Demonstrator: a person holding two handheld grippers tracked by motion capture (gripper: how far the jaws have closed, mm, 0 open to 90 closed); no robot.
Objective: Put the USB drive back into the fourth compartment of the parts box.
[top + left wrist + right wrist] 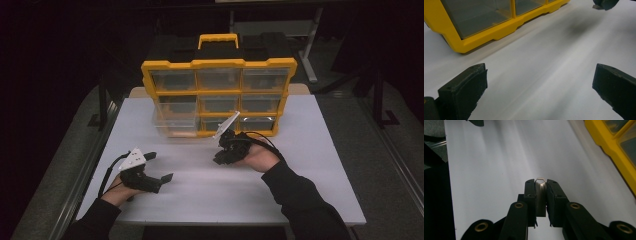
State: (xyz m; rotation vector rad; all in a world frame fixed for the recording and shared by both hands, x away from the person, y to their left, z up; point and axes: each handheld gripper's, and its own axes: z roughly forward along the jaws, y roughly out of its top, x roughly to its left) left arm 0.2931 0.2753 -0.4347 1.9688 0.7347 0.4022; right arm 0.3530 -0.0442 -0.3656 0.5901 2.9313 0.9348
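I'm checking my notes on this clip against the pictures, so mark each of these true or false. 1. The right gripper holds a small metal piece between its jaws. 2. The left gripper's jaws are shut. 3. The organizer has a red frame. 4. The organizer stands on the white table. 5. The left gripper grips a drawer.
1. True: the right gripper is clamped on a small metal piece.
2. False: the left gripper has its jaws wide apart with nothing between them.
3. False: the organizer has a yellow frame with clear drawers.
4. True: it stands at the far side of the white table.
5. False: it hangs over bare tabletop, apart from the organizer.
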